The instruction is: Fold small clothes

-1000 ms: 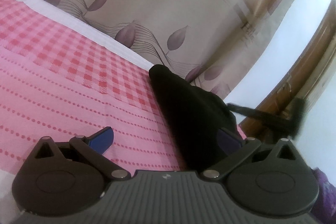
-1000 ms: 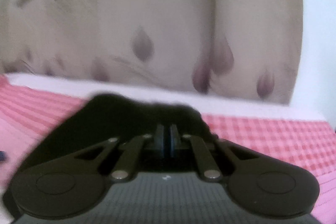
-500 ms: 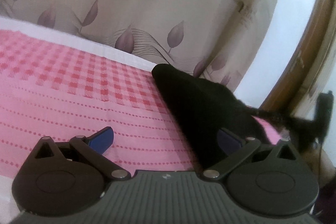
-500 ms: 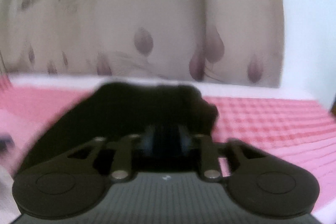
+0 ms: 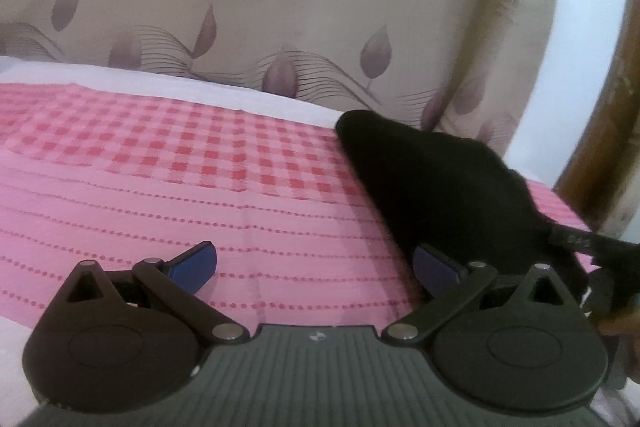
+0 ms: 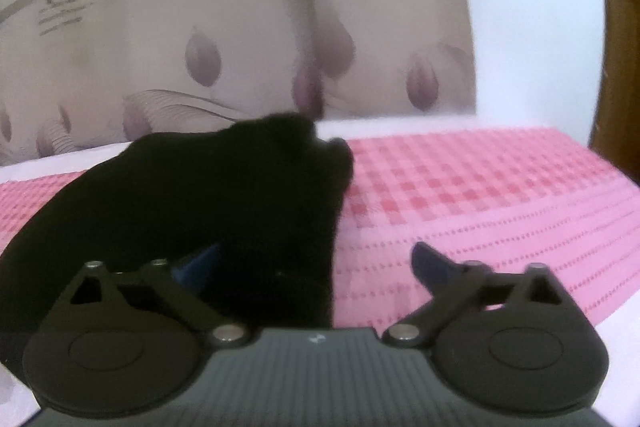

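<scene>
A bed is filling the lower part of both views, wearing a pink cover with a red check band towards the far edge and dotted stripes nearer the cameras. Behind it a beige curtain printed with mauve leaves is hanging down to the mattress edge, and a brown wooden frame is standing at the right.

The black garment is lying on the pink cover near the curtain side of the bed, bunched into a dark mound; its folds cannot be made out. In the left wrist view it is sitting at the right, running behind the right finger. In the right wrist view it is covering the left half of the bed and hiding much of the left finger.

The left claw is standing wide over bare cover, gripping nothing. The right claw is opening, its blue pads well apart, with the garment's edge lying between them but not pinched.
</scene>
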Available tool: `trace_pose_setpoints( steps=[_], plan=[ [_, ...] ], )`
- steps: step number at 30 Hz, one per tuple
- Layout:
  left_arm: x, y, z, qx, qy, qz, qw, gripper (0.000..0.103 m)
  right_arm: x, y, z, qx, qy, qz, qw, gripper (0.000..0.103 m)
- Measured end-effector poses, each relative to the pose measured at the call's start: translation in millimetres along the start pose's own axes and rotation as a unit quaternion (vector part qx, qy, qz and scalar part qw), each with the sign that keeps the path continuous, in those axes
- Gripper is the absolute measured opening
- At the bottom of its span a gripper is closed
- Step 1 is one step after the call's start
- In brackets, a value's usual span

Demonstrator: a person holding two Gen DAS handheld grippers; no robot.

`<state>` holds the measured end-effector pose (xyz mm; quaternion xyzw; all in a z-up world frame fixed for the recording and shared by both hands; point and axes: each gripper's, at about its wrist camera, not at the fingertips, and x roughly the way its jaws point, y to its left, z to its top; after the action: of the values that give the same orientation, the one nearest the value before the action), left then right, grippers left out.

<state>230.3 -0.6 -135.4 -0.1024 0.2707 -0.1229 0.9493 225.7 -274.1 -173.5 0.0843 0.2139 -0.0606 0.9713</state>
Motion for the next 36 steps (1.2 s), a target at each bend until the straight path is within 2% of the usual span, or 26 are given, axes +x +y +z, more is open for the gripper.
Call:
trace_pose_setpoints(
  steps=[3, 9, 12, 16, 19, 21, 24, 27, 31, 36],
  plan=[
    [1, -4, 1, 0.009, 0.002, 0.017, 0.9998, 0.103, 1, -3, -3, 0.010, 0.004, 0.004, 1.000, 0.103],
    [3, -11, 0, 0.028, 0.005, 0.046, 0.9985, 0.103, -4, 11, -4, -0.025, -0.011, -0.026, 0.999, 0.103],
    [4, -13, -1, 0.032, 0.005, 0.057, 0.9978, 0.103, -4, 9, -4, -0.020, -0.010, -0.025, 0.999, 0.103],
    [4, -16, -1, 0.038, 0.007, 0.070, 0.9968, 0.103, -4, 2, -5, 0.018, -0.001, -0.014, 1.000, 0.103],
    [5, -18, -1, 0.044, 0.010, 0.074, 0.9962, 0.103, -3, -13, -10, 0.096, 0.015, 0.015, 0.995, 0.103],
    [6, -19, -1, 0.046, 0.013, 0.076, 0.9960, 0.103, -2, -20, -12, 0.117, 0.019, 0.032, 0.992, 0.103],
    [7, -16, -1, 0.043, 0.021, 0.063, 0.9969, 0.103, 1, -17, -11, 0.110, 0.023, 0.034, 0.993, 0.103],
    [11, -8, 1, 0.022, 0.036, 0.035, 0.9985, 0.103, 1, -20, -11, 0.116, 0.023, 0.046, 0.992, 0.103],
    [7, 5, 2, -0.010, 0.029, -0.003, 0.9995, 0.103, -2, -25, -12, 0.122, 0.019, 0.064, 0.990, 0.103],
    [8, 4, 3, -0.008, 0.043, -0.044, 0.9981, 0.103, -6, -35, -13, 0.138, 0.011, 0.094, 0.986, 0.103]
  ],
)
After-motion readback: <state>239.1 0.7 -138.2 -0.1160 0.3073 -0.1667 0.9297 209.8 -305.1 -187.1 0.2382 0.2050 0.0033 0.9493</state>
